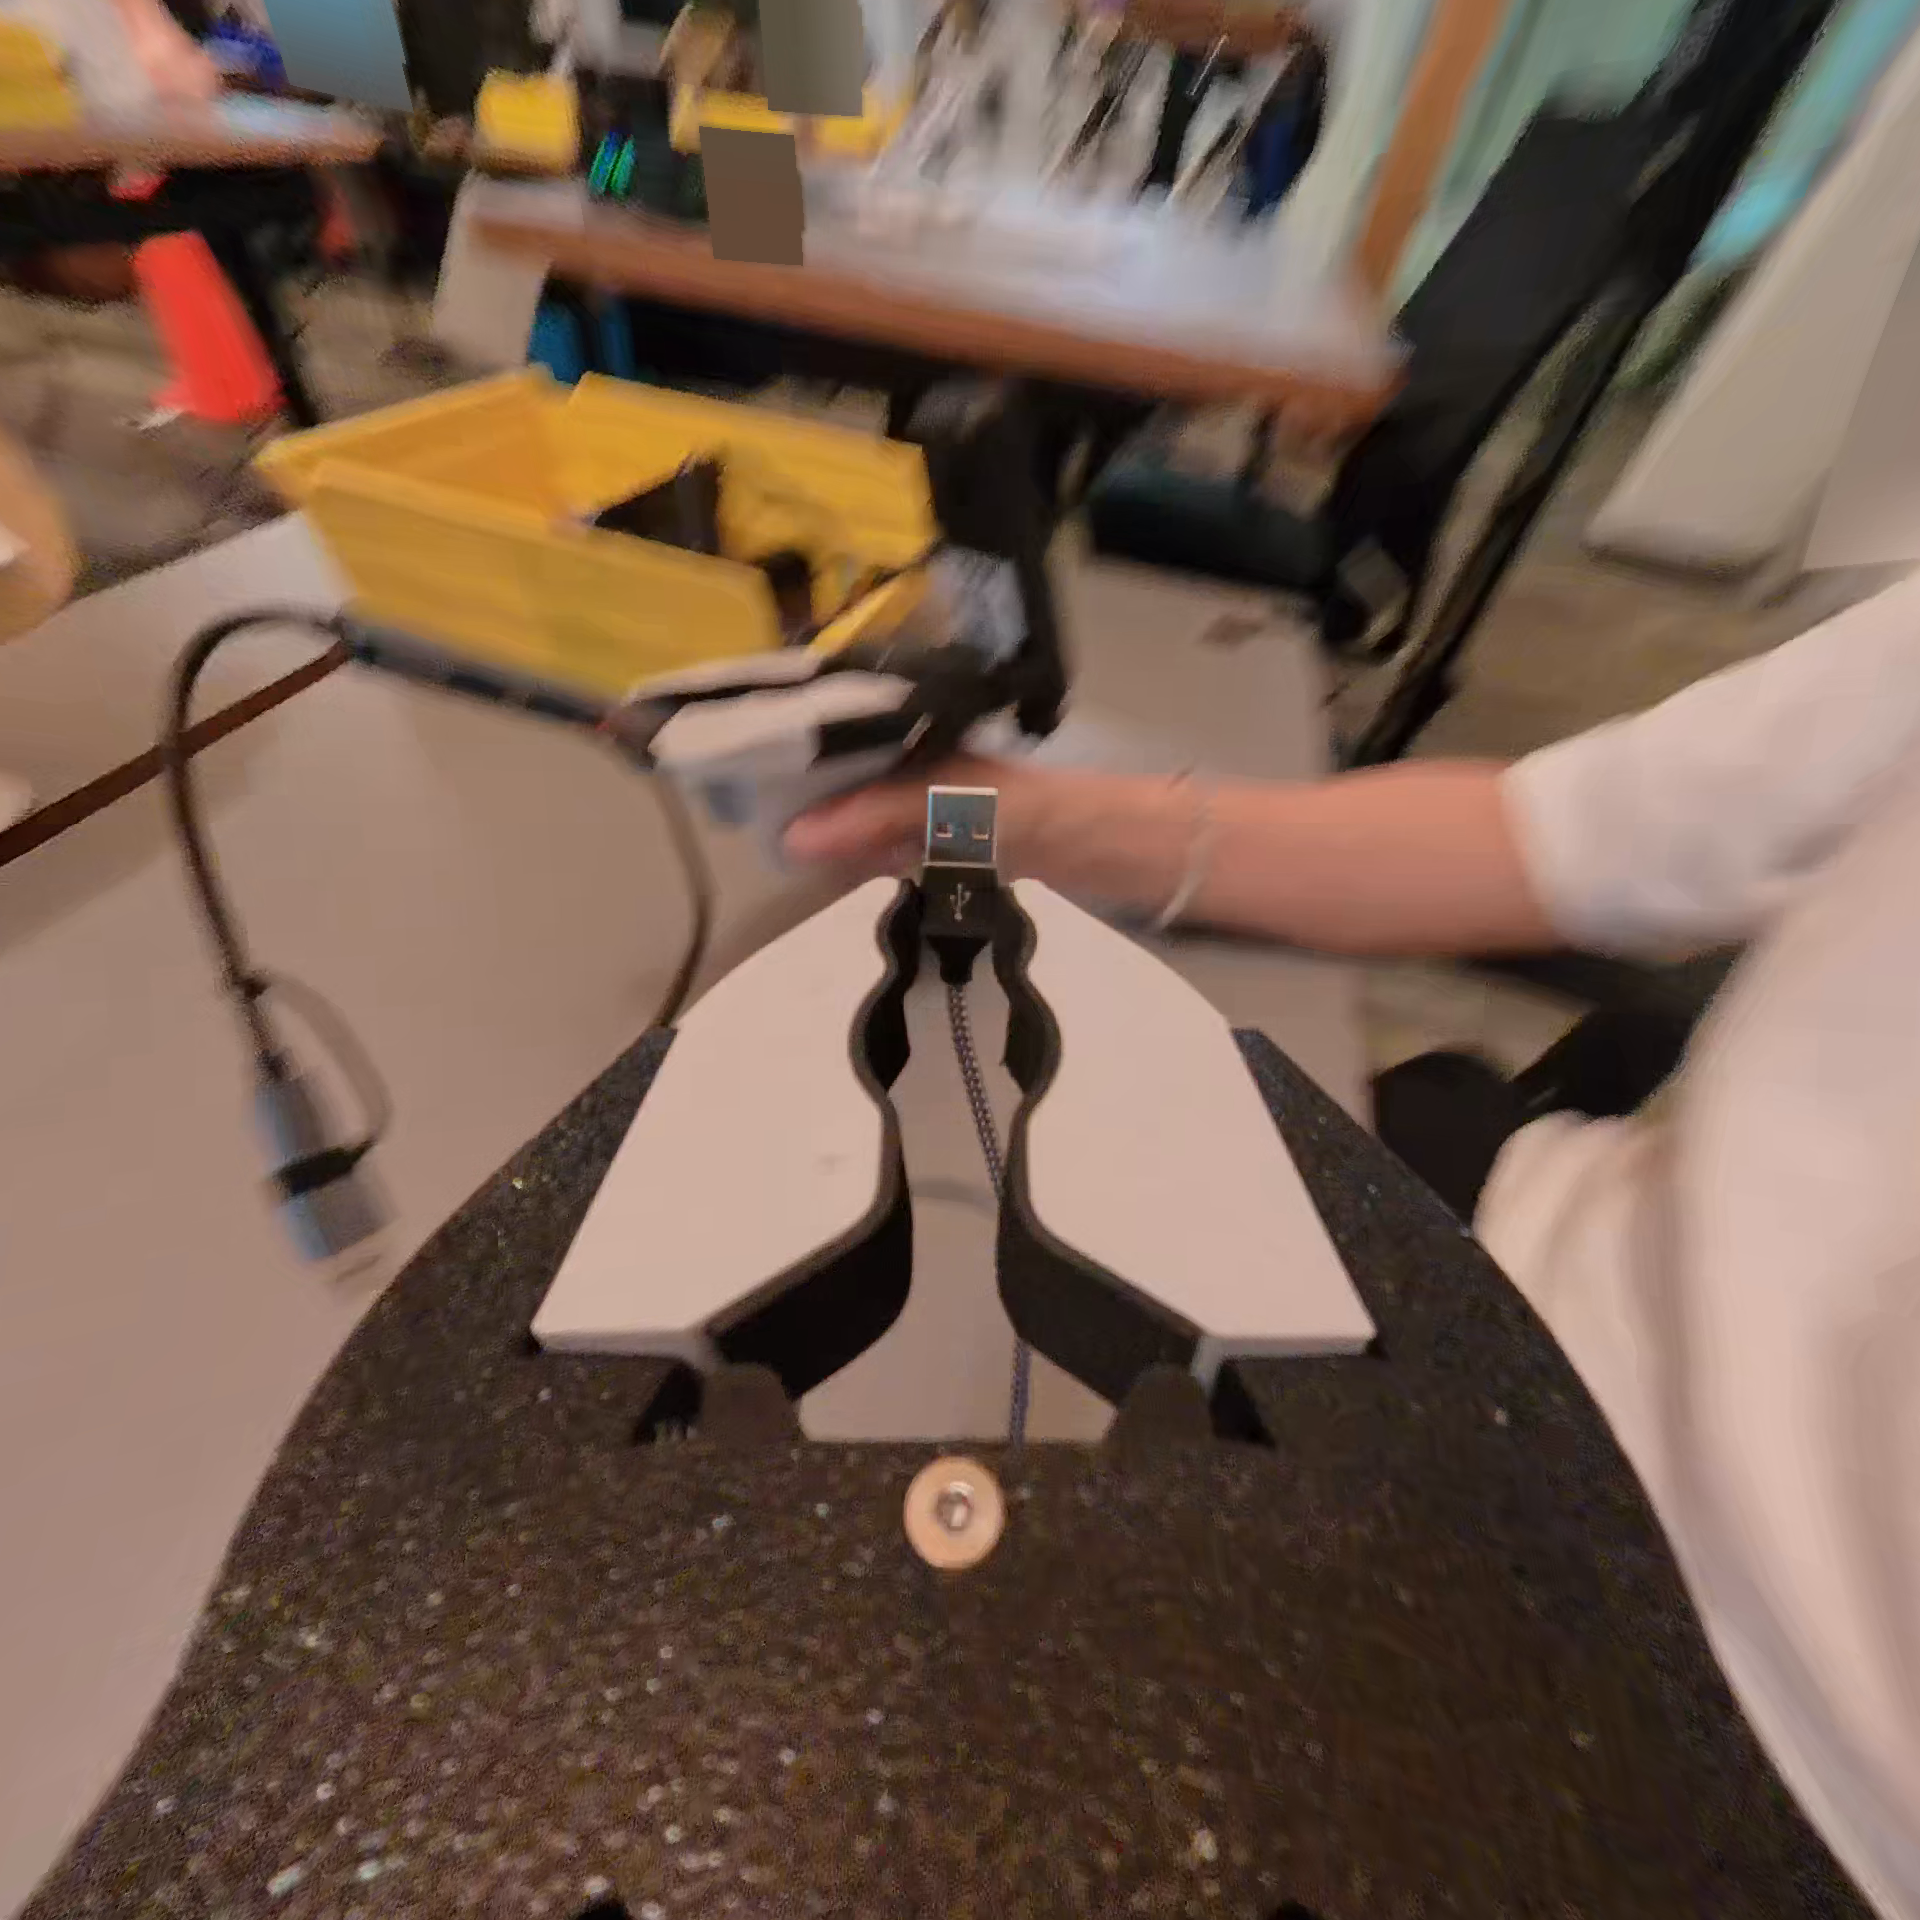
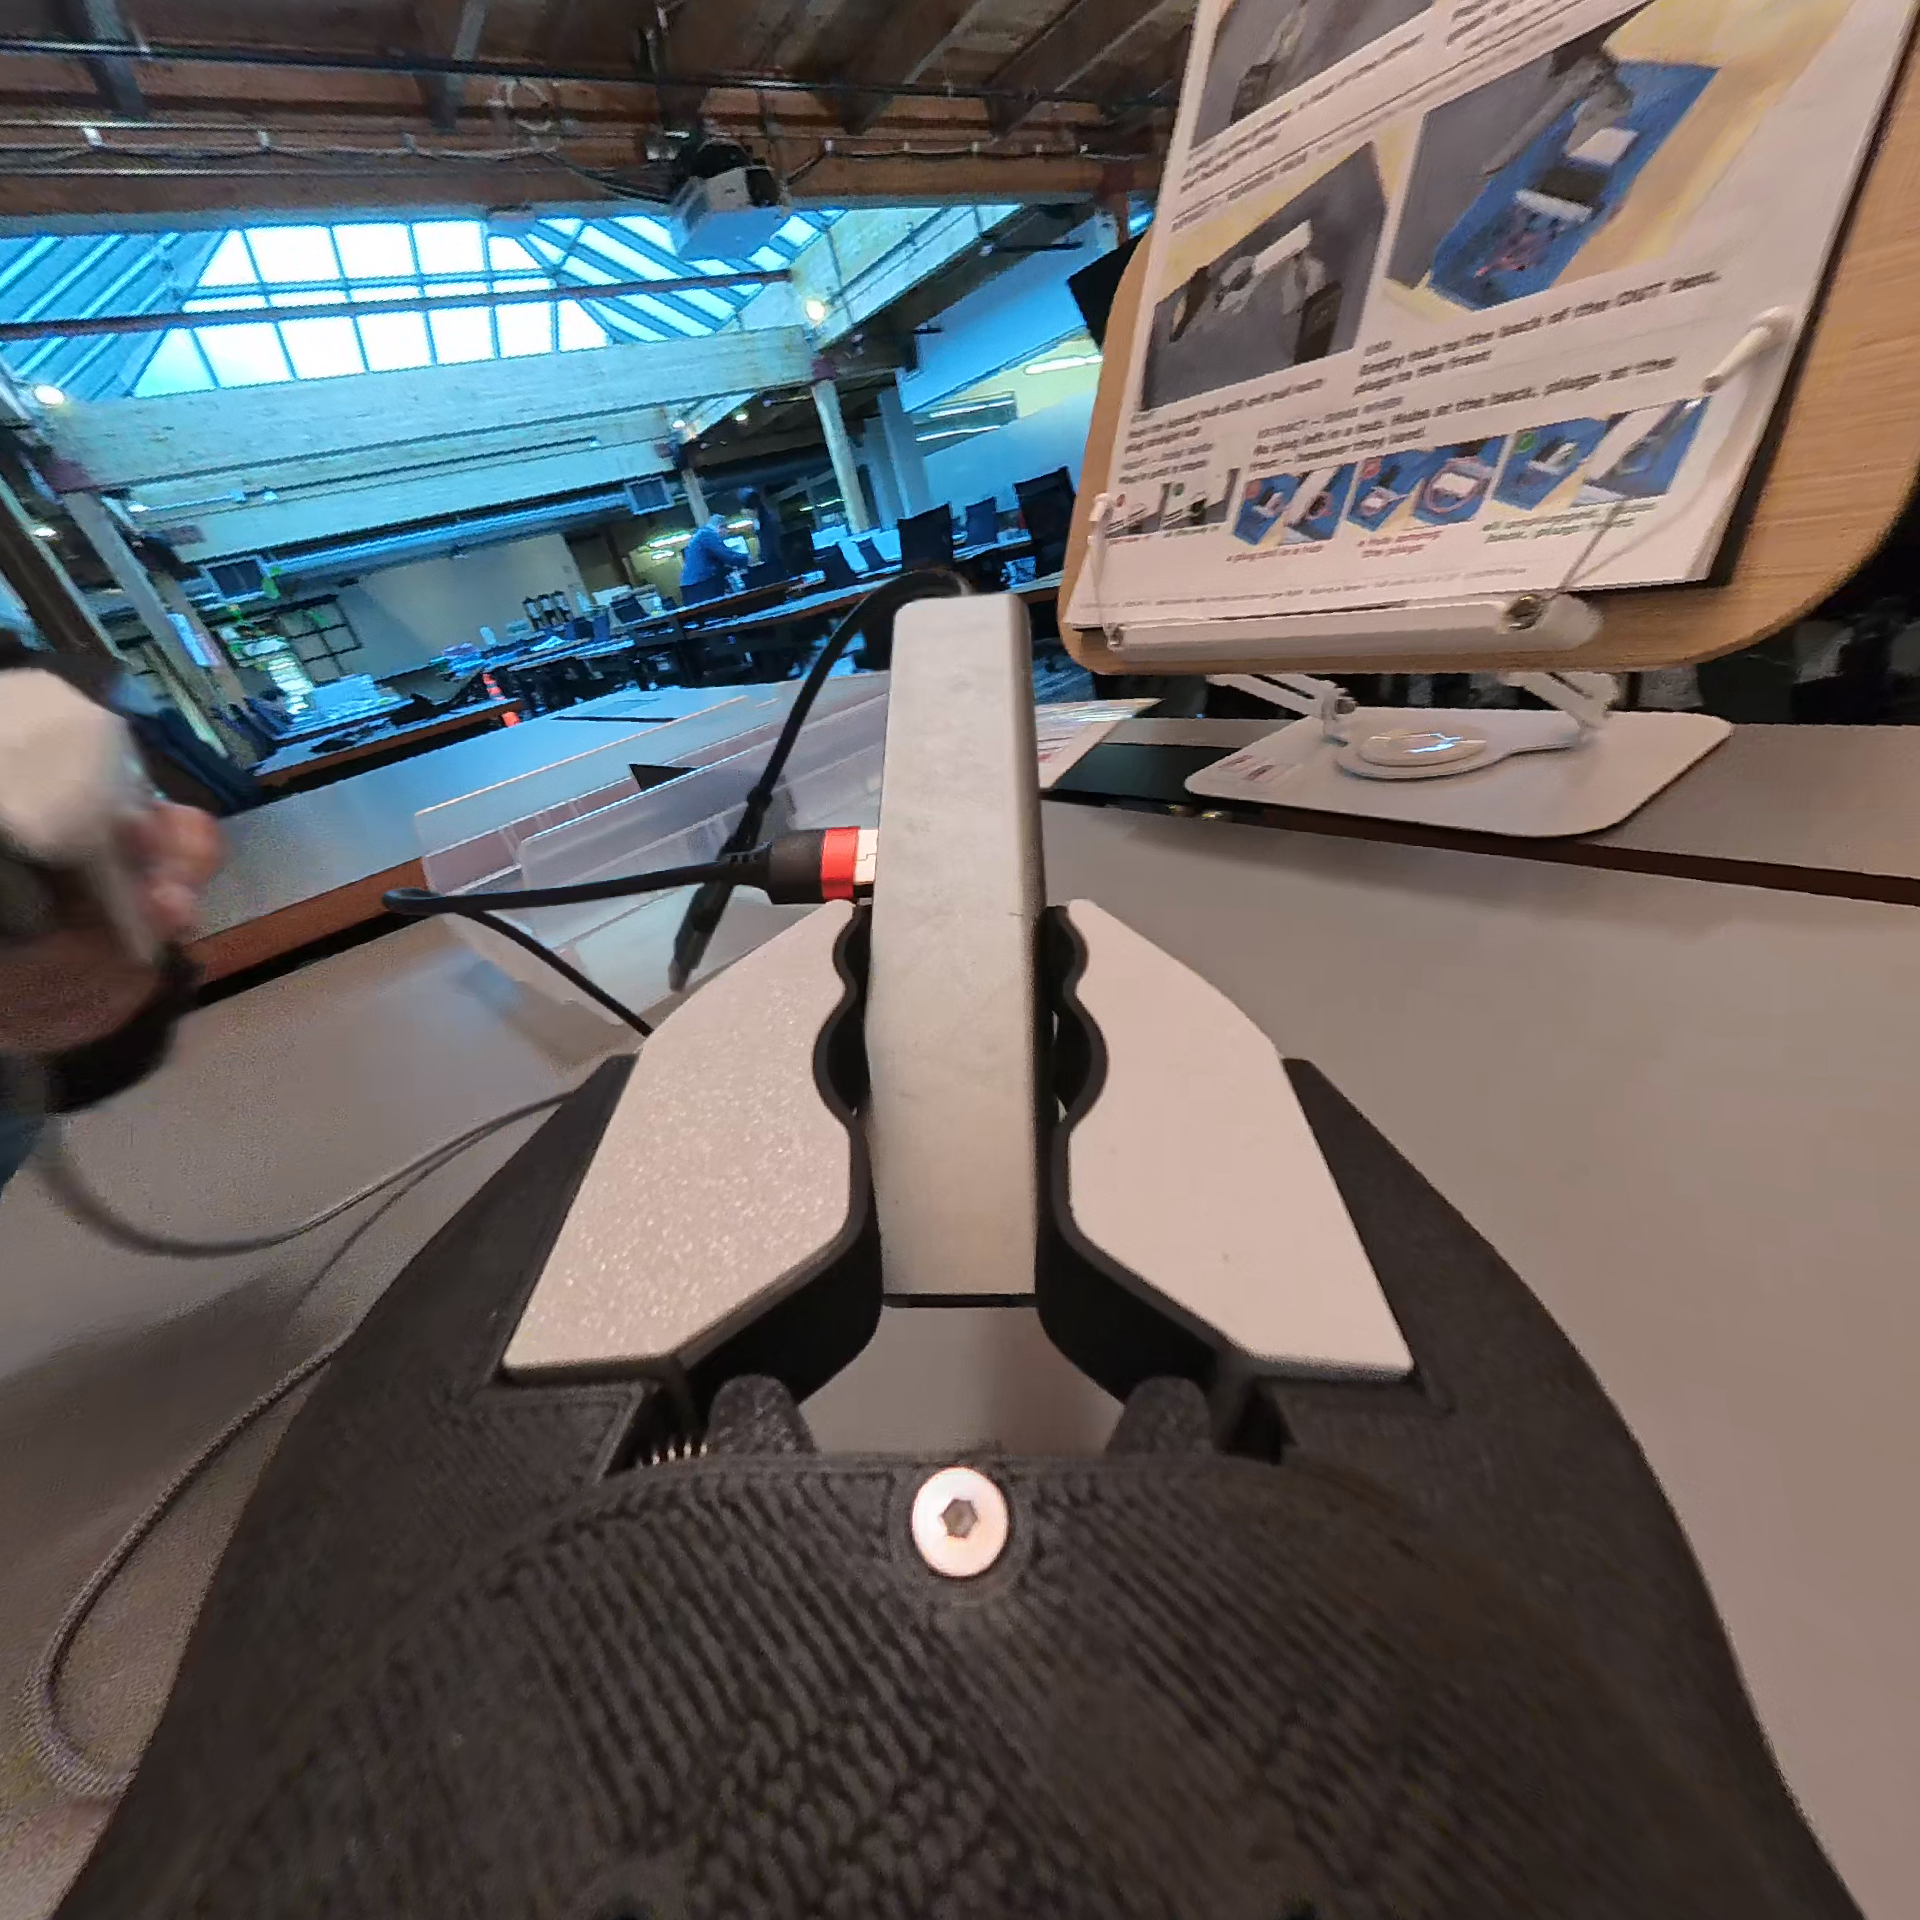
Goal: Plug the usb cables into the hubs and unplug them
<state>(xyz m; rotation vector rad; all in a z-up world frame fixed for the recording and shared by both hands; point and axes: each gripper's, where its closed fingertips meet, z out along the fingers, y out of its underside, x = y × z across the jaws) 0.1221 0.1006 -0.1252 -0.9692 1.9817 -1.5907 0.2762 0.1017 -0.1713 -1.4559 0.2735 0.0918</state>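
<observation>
Both jaws are clamped: my left gripper [image 1: 961,914] pinches a black USB plug [image 1: 961,868] by its housing, metal tip pointing straight ahead, braided cable trailing back between the fingers; my right gripper [image 2: 956,997] grips the grey hub [image 2: 956,935] upright, long axis running away from me. One red-collared plug [image 2: 831,865] already sits in the hub's left face. I judge the black plug's insertion remains, then the unplugging. Beyond lies a yellow bin [image 1: 582,520].

Yellow bin [image 1: 499,540] on grey table [image 1: 436,935], instruction sheet [image 2: 1434,312] on stand [image 2: 1455,758]
</observation>
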